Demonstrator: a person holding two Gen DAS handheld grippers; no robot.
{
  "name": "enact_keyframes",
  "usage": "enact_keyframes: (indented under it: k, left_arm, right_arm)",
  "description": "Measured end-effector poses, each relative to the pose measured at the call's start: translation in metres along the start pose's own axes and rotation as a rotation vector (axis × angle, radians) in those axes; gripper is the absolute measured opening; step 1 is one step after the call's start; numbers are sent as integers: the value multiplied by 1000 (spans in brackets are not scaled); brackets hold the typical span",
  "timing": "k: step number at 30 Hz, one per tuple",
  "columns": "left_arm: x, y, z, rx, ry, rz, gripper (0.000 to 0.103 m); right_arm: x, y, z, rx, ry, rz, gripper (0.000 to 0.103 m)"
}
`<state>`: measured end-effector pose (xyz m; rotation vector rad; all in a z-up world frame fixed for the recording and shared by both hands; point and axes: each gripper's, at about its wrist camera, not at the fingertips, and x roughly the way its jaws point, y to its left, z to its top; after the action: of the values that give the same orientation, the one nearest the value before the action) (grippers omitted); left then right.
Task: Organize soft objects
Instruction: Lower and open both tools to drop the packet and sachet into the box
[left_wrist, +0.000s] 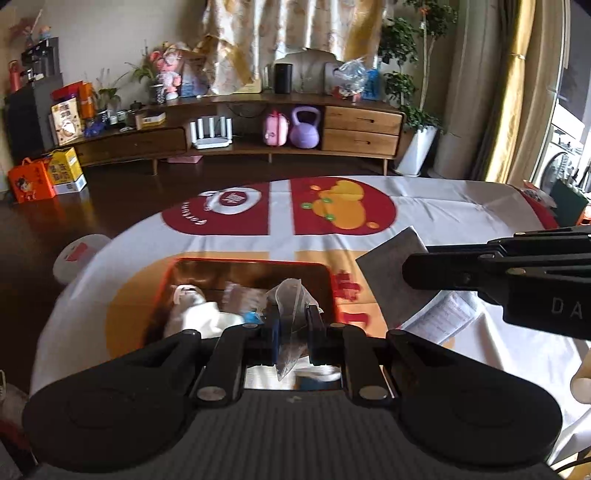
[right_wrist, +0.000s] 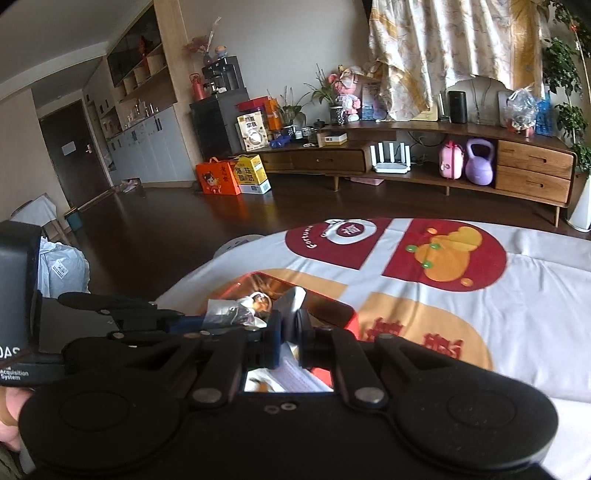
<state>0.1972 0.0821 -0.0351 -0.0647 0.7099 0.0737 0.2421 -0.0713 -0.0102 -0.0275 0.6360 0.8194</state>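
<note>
My left gripper is at the bottom of the left wrist view, shut on a crumpled clear plastic bag that hangs over a red tin box. The box holds a white soft toy and more plastic wrapping. My right gripper reaches in from the right, shut on a flat grey sheet. In the right wrist view the right gripper pinches that grey sheet above the box. The left gripper and its bag are at the left there.
The box sits on a round table under a white cloth with red and orange prints. A printed paper lies right of the box. A white stool stands beyond the table's left edge. A long wooden cabinet lines the far wall.
</note>
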Motion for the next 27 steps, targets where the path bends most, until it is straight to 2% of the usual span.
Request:
enact_keyframes:
  k: [15, 23, 27]
  left_arm:
    - [34, 68, -3, -45, 50, 66, 14]
    - [57, 80, -15, -67, 90, 56, 14]
    - [65, 81, -22, -70, 110, 52, 14]
  right_arm:
    - [82, 3, 6, 49, 81, -29, 7]
    - [119, -10, -5, 120, 140, -30, 8]
    - [125, -11, -10, 119, 150, -33, 11]
